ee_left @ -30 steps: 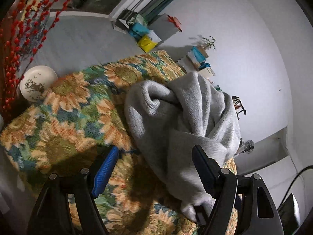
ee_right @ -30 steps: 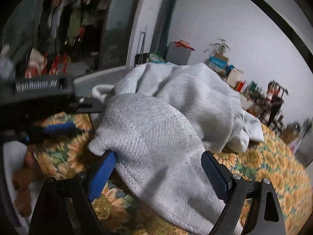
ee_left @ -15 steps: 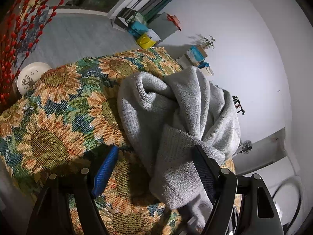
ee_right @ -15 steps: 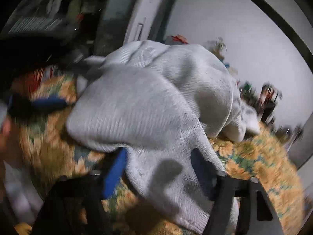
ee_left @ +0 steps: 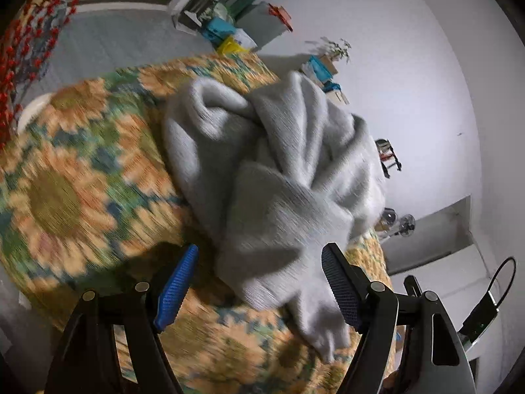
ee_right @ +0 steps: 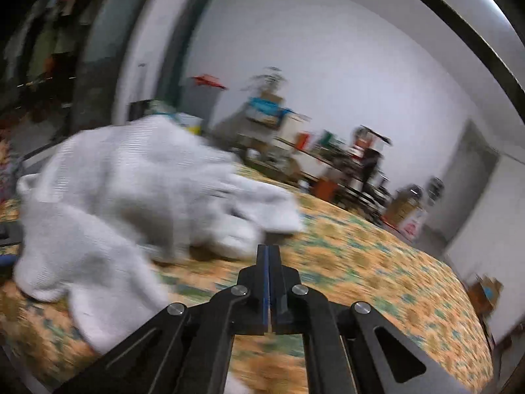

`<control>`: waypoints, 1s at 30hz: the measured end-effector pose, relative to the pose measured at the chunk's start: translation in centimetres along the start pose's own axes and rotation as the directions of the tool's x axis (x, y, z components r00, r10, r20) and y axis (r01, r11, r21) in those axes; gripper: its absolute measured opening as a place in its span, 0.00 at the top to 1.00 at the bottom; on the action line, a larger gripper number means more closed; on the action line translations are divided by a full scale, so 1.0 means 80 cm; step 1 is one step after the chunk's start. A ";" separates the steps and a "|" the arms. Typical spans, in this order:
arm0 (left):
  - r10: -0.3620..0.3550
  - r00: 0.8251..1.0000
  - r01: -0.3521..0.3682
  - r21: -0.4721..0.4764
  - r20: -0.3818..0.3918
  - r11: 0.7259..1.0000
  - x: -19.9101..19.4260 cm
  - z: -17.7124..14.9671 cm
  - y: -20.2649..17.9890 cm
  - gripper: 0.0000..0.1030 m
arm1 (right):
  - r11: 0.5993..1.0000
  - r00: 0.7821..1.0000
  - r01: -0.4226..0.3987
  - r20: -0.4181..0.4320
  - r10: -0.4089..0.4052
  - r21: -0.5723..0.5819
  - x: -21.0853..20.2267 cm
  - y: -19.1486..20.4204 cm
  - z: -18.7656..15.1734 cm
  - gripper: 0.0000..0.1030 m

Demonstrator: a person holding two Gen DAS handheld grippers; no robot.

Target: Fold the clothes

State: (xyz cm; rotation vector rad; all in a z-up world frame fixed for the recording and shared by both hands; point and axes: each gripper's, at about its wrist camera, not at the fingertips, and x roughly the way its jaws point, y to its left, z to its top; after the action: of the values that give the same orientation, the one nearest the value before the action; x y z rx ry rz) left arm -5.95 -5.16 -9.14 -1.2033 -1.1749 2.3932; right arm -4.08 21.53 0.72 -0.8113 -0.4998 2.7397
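Grey knit is what you are working with: a crumpled sweater point(ee_left: 279, 170) lying in a heap on the sunflower-patterned cloth point(ee_left: 82, 177) that covers the surface under it. Whether that surface is a bed or something else, the views do not show.

From your left hand-held gripper point(ee_left: 259, 282), the sweater sits straight ahead and slightly to the right. A loose end, perhaps a sleeve or hem, trails down between the blue left pad and the dark right pad and runs on past the right one. Those jaws stand wide apart, and neither pad appears to press the fabric. The heap's long axis runs away from you, from that trailing end up toward the bunched folds at the far side.

Your right hand-held gripper point(ee_right: 268, 284) has its two fingers pressed flat together with nothing between them. In its view the sweater point(ee_right: 131, 197) lies off to the left, and the closed tips point past it at bare cloth. So the left hand is the nearer one; I judge it better placed to take the trailing end, while the right must swing left and open first.

Both views are motion-blurred. The sweater's collar, sleeves and hem cannot be told apart in the folds, and its far side is hidden.
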 end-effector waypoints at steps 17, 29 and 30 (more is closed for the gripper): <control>-0.049 0.999 0.048 -0.038 -0.016 0.998 -0.003 -0.032 -0.011 0.25 | 0.893 0.899 -0.436 -0.095 0.428 -0.109 -0.034 0.094 -0.075 0.34; -0.031 1.000 0.031 -0.061 0.005 0.998 -0.001 -0.008 0.028 0.25 | 0.945 0.965 -0.259 -0.092 0.245 -0.198 0.014 0.169 -0.045 0.88; -0.031 1.000 0.031 -0.066 0.005 0.997 0.000 -0.007 0.030 0.25 | 0.948 0.966 -0.256 -0.092 0.242 -0.191 0.017 0.169 -0.042 0.88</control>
State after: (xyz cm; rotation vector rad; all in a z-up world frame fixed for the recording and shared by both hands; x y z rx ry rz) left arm -5.13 -6.41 -11.08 -1.1906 -1.2734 2.3532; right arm -5.08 10.47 -7.85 -1.0806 -0.7150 2.9108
